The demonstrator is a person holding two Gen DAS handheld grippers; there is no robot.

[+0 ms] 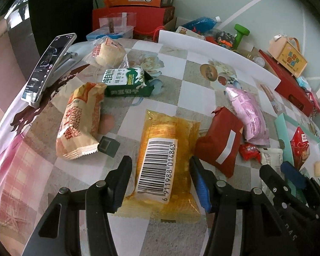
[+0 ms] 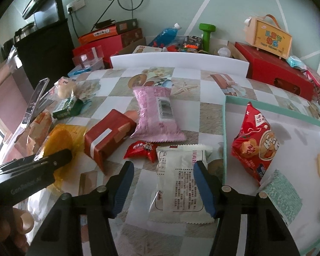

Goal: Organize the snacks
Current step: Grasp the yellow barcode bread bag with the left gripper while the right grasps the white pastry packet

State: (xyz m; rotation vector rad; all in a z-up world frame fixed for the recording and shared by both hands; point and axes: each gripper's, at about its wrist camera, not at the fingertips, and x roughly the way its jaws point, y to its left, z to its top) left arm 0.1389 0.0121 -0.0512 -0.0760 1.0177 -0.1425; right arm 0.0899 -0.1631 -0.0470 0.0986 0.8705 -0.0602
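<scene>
A yellow packet (image 1: 162,160) with a large barcode lies lengthwise between the fingers of my left gripper (image 1: 160,160), whose pads press on its two long sides. In the right wrist view the same gripper (image 2: 42,164) sits over the yellow packet (image 2: 59,136) at the left. A white packet (image 2: 179,181) with printed text lies on the tablecloth between the fingers of my right gripper (image 2: 164,165). The right pad touches its edge and the left pad stands apart from it. A teal-rimmed tray (image 2: 225,128) to the right holds a red puffed packet (image 2: 253,145).
Loose on the checked cloth lie a dark red packet (image 2: 106,138), a pink packet (image 2: 155,113), a small red packet (image 2: 141,149), a green biscuit packet (image 1: 125,83) and a beige roll packet (image 1: 81,119). A phone on a stand (image 1: 47,68) leans at the left edge. Boxes crowd the back.
</scene>
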